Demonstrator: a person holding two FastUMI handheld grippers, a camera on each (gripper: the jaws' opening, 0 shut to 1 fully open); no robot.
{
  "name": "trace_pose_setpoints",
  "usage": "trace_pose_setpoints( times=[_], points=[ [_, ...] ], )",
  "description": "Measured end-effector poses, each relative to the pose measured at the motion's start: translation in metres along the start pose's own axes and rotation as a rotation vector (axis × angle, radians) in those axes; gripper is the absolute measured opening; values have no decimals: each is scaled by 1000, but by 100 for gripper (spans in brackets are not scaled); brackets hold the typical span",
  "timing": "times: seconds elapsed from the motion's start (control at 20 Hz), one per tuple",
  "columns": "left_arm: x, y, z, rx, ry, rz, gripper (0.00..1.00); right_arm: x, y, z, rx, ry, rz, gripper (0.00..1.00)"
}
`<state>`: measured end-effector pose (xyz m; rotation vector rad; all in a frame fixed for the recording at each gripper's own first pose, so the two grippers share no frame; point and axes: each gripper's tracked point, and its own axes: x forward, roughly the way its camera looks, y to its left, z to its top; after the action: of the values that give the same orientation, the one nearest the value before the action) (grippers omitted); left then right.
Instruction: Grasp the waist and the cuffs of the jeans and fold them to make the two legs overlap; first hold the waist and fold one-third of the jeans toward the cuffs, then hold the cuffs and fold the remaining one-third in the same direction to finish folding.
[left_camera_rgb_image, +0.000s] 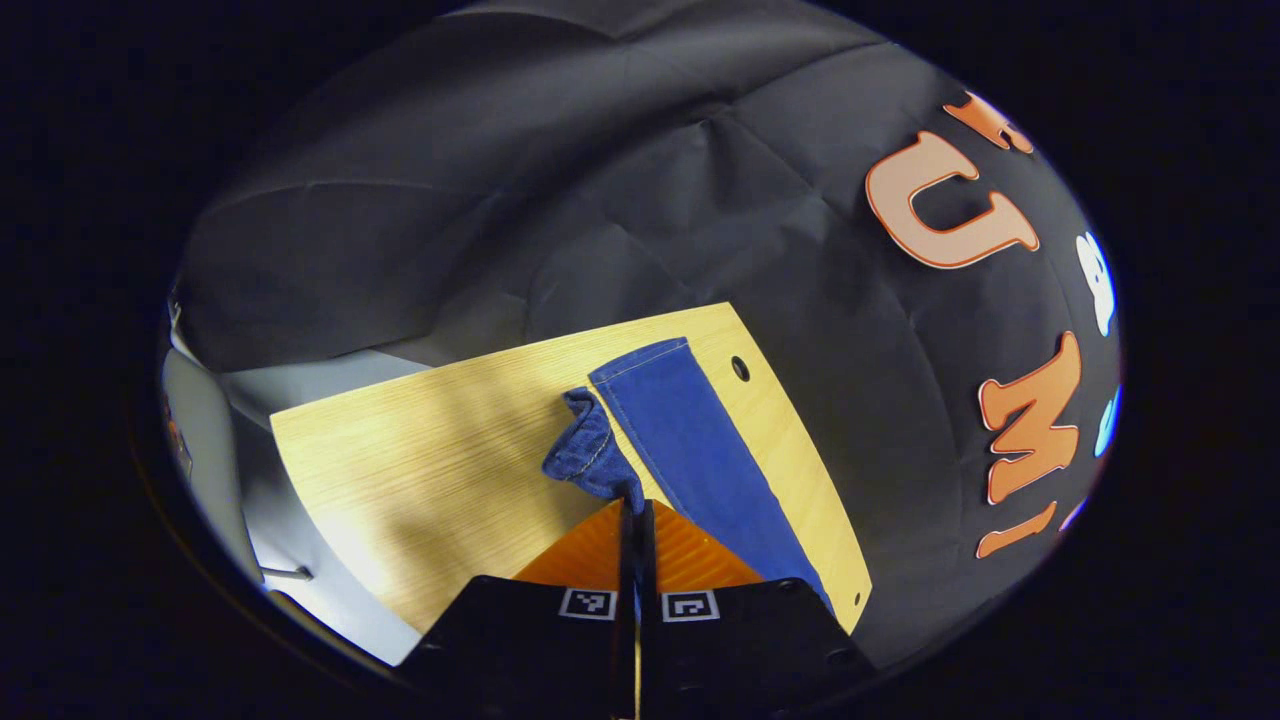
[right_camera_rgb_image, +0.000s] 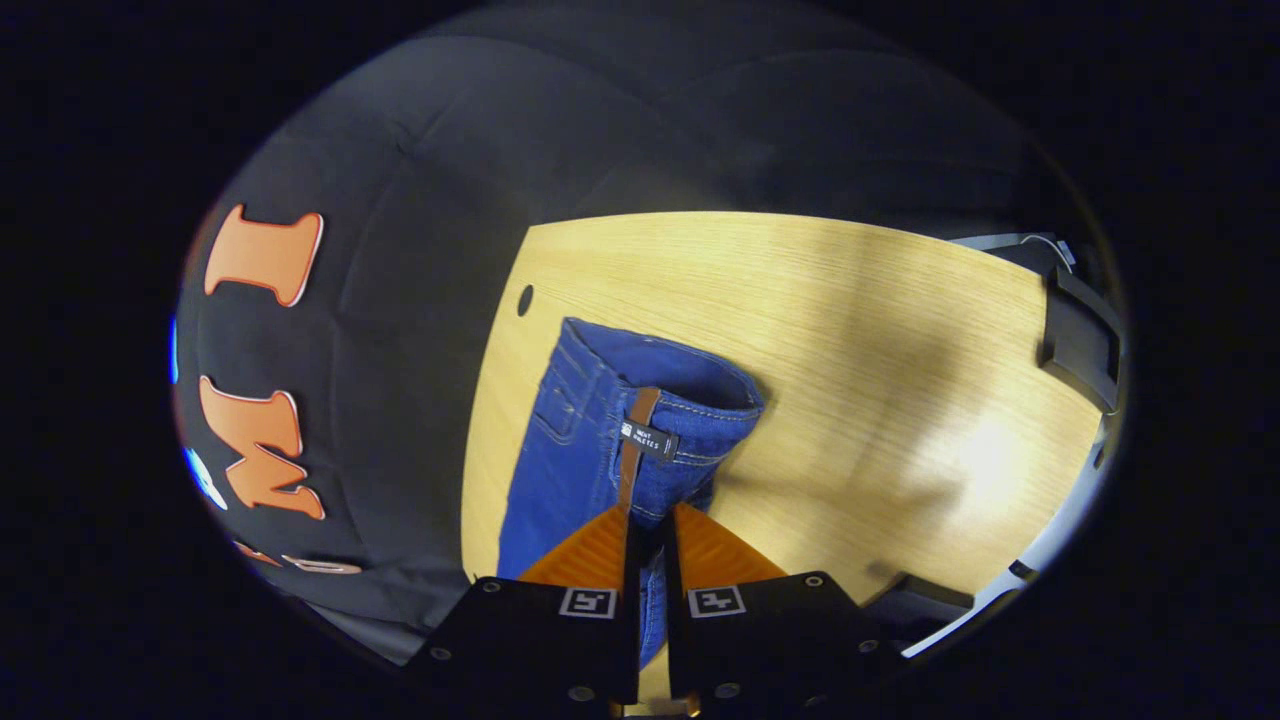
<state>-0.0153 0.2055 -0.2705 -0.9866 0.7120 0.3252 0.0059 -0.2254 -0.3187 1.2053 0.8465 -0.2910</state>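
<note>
Blue jeans lie on a light wooden table. In the left gripper view one leg (left_camera_rgb_image: 700, 450) lies flat toward the table's far end, and a second cuff (left_camera_rgb_image: 592, 450) is lifted and bunched, with my left gripper (left_camera_rgb_image: 637, 508) shut on it. In the right gripper view the waist (right_camera_rgb_image: 655, 400) is raised and open like a tube, a brown loop and small label hanging at its front. My right gripper (right_camera_rgb_image: 650, 520) is shut on the waistband fabric, which runs down between the orange fingers (right_camera_rgb_image: 590, 555).
The wooden table (right_camera_rgb_image: 850, 330) has a small round hole (right_camera_rgb_image: 525, 299) near its edge by the black cloth wall. Dark brackets (right_camera_rgb_image: 1080, 340) stand at the table's right side in the right gripper view. Bare tabletop (left_camera_rgb_image: 420, 440) spreads left of the jeans.
</note>
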Motion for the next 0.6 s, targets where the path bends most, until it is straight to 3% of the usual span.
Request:
trace_pose_setpoints(
  times=[0.3,0.6],
  points=[
    [50,-29,41,47,60,-64,2,4,56,12,21,-61,7,11],
    [123,-63,62,134,171,-112,2,20,95,23,53,-117,-54,10]
  ],
)
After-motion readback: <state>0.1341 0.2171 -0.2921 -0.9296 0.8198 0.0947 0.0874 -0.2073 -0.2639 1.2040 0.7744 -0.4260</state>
